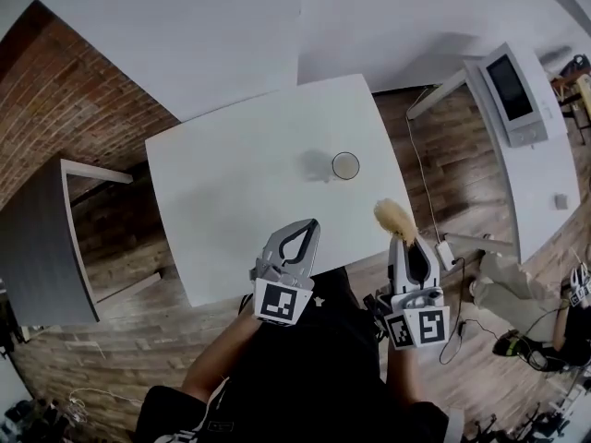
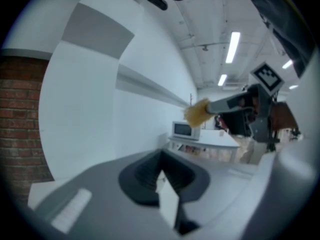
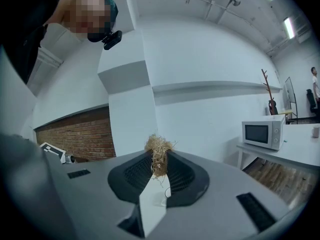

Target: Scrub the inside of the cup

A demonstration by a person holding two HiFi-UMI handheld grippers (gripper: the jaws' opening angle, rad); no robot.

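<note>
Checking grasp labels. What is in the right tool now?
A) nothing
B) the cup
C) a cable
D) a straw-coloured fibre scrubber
D: the right tool is clamped on a tuft of straw-coloured fibre scrubber, while the cup stands by itself on the white table, away from both tools.

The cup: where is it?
In the head view the cup stands on the white table, right side, beyond the scrubber in the right hand-held gripper.
</note>
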